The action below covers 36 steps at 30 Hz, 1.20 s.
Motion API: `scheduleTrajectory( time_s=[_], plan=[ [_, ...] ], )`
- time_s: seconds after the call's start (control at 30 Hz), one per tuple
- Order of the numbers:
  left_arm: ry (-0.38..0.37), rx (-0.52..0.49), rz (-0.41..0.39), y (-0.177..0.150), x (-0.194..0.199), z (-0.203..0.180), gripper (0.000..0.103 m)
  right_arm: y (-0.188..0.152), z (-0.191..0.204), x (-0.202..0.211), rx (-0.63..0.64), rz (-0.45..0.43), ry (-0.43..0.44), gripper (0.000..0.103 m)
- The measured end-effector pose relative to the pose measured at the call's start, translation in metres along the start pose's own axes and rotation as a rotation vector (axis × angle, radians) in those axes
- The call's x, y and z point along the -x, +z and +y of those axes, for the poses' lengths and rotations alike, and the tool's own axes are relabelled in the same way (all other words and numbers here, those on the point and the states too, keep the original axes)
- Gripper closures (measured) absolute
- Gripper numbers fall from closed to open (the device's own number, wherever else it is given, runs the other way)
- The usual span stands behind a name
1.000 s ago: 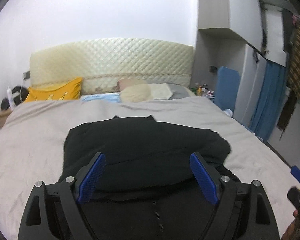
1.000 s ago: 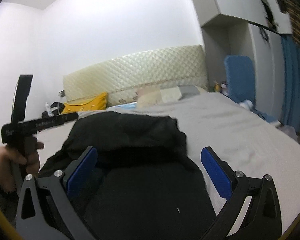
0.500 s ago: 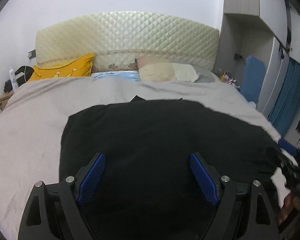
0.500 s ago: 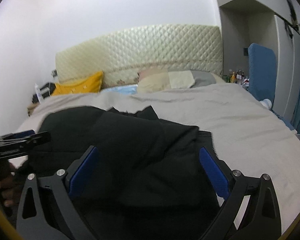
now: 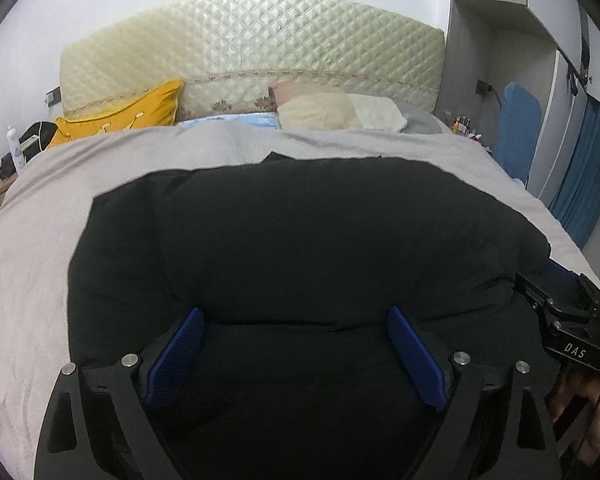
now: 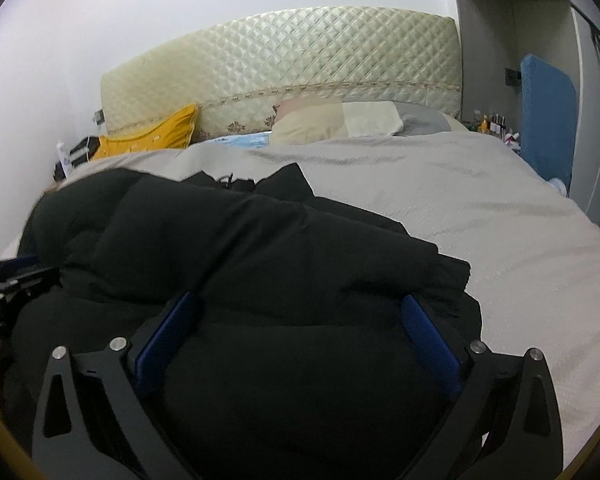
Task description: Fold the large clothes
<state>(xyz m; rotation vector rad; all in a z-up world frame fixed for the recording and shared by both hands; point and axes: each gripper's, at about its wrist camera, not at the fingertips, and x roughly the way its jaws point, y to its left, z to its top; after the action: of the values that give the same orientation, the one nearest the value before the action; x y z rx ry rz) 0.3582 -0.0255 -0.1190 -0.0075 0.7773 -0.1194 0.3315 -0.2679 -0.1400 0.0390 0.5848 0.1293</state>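
Black padded jacket (image 5: 300, 248) lies on the grey bedspread (image 5: 24, 280), near the foot end of the bed, and it is folded over itself so that a thick upper layer makes a rounded ridge across it. In the right wrist view the jacket (image 6: 260, 264) looks bunched, with one dark corner pointing toward the pillows.

The left gripper (image 5: 294, 340) is low over the near part of the jacket. Its jaws have just been opening and now they stand wide apart. The blue pads (image 5: 414, 360) are on both sides of the puffy cloth, but I see no pinching, so it is released. The right gripper (image 6: 298, 334) is also over the jacket, at its right edge near the bare bedspread (image 6: 480, 208). Its blue pads (image 6: 432, 336) are spread wide too, with the padded cloth swelling up between them, and they do not clamp it.

At the right border of the left wrist view, the other tool's black body shows, with a hand (image 5: 580, 412) under it.

Behind the jacket there is a yellow cushion (image 5: 132, 114), a beige pillow (image 5: 320, 110) and the cream quilted headboard (image 5: 252, 44). A blue curtain (image 5: 584, 176) hangs at the right.
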Motion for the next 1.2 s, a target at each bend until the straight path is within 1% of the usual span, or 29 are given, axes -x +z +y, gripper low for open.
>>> scheduleTrajectory(
  time_s=[0.13,0.27,0.37,0.5,0.6,0.8,1.0,1.1,1.2],
  plan=[
    [0.011,0.007,0.013,-0.002,-0.007,0.000,0.009,-0.002,-0.002,-0.013,-0.006,0.021,0.003,0.000],
    [0.028,0.028,0.010,-0.001,-0.002,-0.003,0.008,-0.003,-0.002,-0.015,-0.013,0.028,0.006,0.000],
    [0.024,0.043,0.013,-0.004,0.010,-0.003,0.008,-0.002,-0.004,-0.007,-0.035,0.033,0.013,0.000],
    [0.010,0.049,0.017,-0.007,0.038,-0.001,0.008,0.000,-0.004,0.015,-0.048,0.039,0.003,0.000],
    [-0.001,0.065,0.009,-0.011,0.069,0.005,0.008,0.001,-0.002,0.043,-0.045,0.027,0.010,0.000],
    [-0.023,0.040,-0.043,-0.025,0.140,0.000,0.008,-0.002,0.012,0.114,-0.005,0.007,-0.014,0.000],
    [-0.011,-0.014,-0.095,-0.040,0.206,-0.011,0.008,-0.018,0.035,0.197,0.021,-0.034,-0.013,0.000],
    [-0.025,0.004,-0.125,-0.055,0.234,-0.009,0.008,-0.029,0.043,0.230,0.015,-0.053,-0.002,0.000],
    [-0.042,0.007,-0.138,-0.070,0.260,-0.007,0.008,-0.041,0.053,0.260,0.021,-0.069,0.003,0.000]
  ],
)
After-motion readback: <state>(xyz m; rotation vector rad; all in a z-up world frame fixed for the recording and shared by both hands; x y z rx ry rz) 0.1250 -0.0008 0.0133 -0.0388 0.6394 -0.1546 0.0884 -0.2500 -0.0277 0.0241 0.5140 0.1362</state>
